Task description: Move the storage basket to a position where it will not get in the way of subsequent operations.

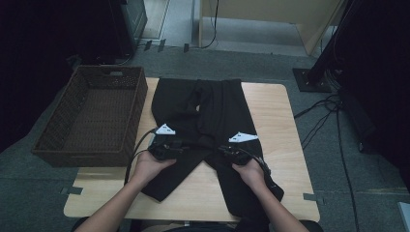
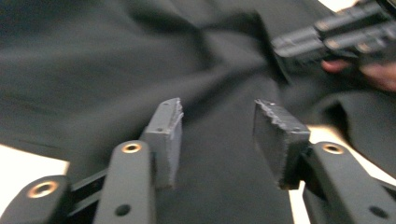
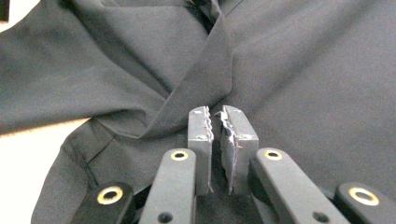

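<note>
Black trousers spread flat on the wooden desk, waistband at the far edge, the two legs splaying toward the near edge. Left gripper over the left leg near the crotch, gripped by the left hand; jaws released, apart, with dark cloth beneath and nothing pinched between the pads in the left gripper view. Right gripper over the right leg, just beside the crotch, held by the right hand; jaws clenched almost together in the right gripper view, pads nearly touching; whether a thin fold of cloth sits between them, impossible to tell. A raised crease of fabric just beyond the right jaws. Woven brown basket at the left of the desk, partly overhanging its left edge, just beside the trousers. Grey carpeted floor around the desk.
</note>
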